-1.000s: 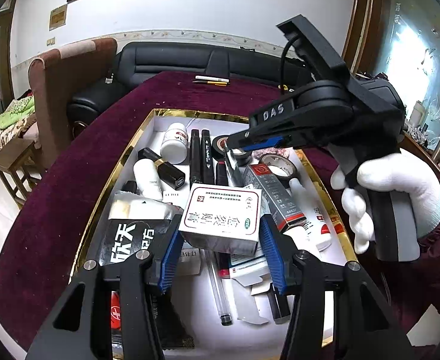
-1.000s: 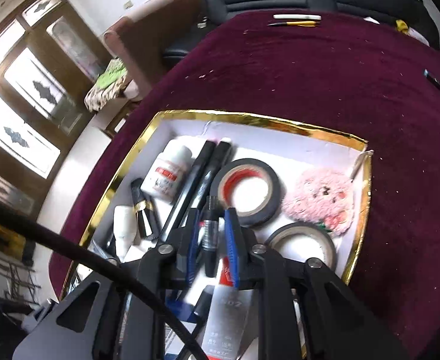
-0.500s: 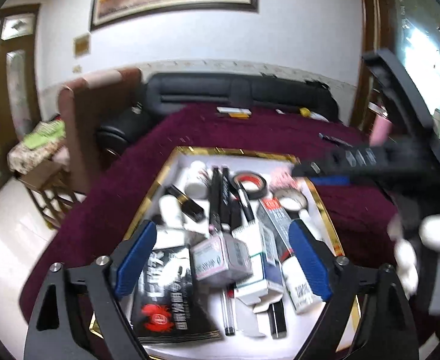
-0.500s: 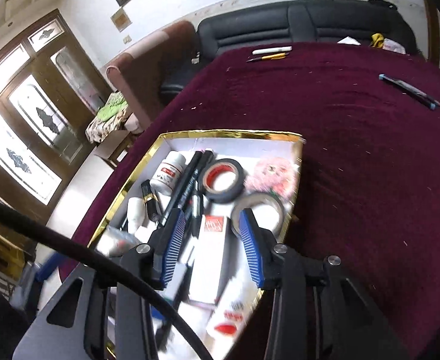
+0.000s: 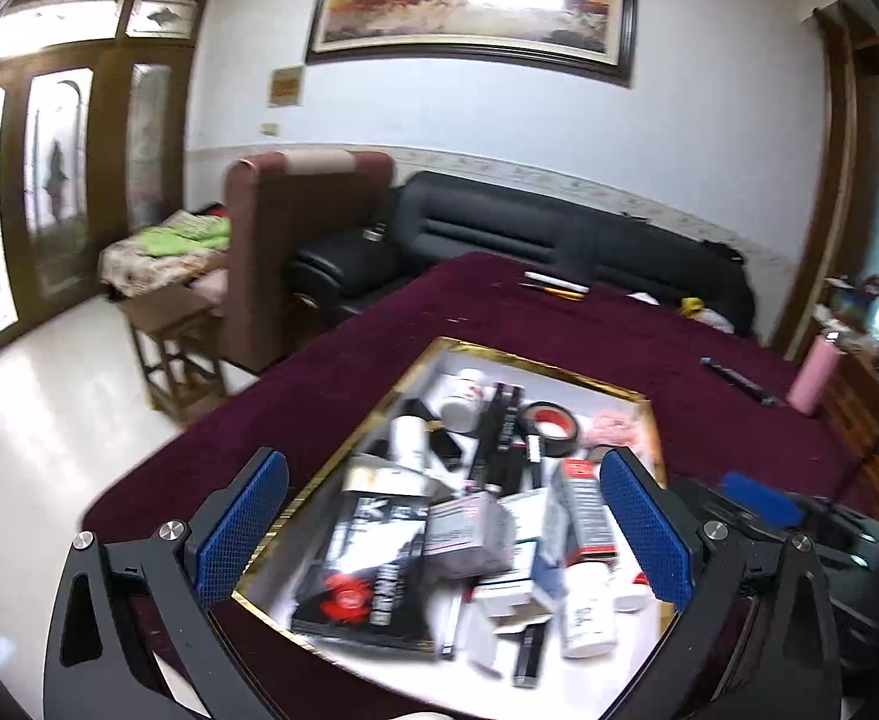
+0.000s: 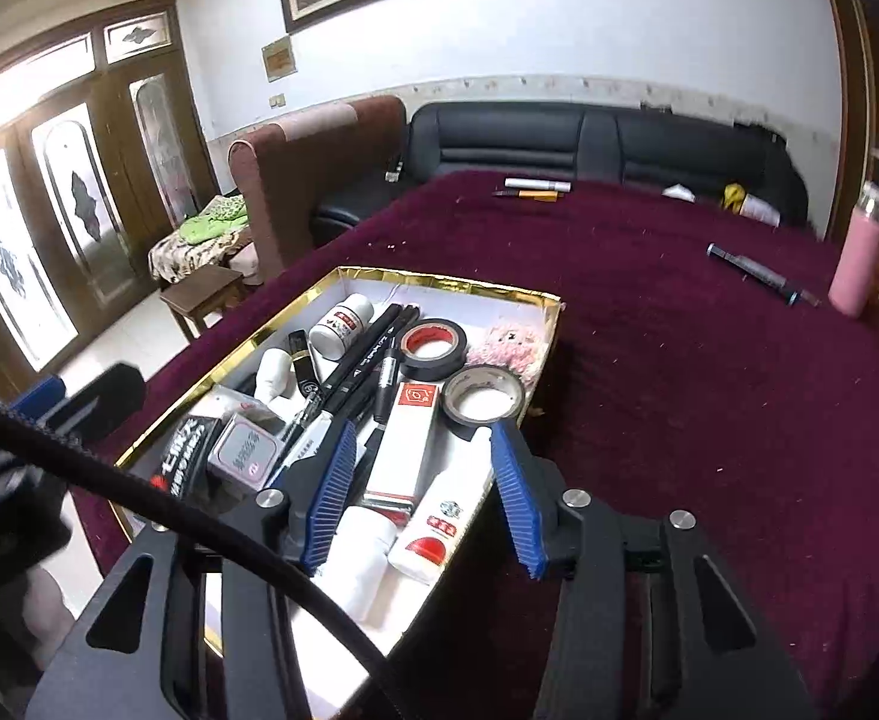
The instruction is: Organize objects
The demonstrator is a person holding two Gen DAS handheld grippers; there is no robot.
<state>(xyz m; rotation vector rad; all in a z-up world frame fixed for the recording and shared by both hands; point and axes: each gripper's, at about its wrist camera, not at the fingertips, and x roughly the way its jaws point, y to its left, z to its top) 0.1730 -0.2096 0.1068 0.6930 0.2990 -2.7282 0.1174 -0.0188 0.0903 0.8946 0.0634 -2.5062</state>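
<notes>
Both grippers hung above a gold-rimmed tray (image 6: 451, 285) of clutter on a maroon tablecloth (image 6: 679, 360). The left gripper (image 5: 445, 525) spread its jaws wider, gripping nothing; the right gripper (image 6: 424, 483) was also opening, empty, over a red-and-white box (image 6: 403, 438) near two tape rolls.

No legible text on packaging (image 6: 402, 438)

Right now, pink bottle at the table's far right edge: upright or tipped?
Upright. The pink bottle stands on its base at the edge of the maroon table, cap at the top; the left wrist view shows it standing too.
</notes>
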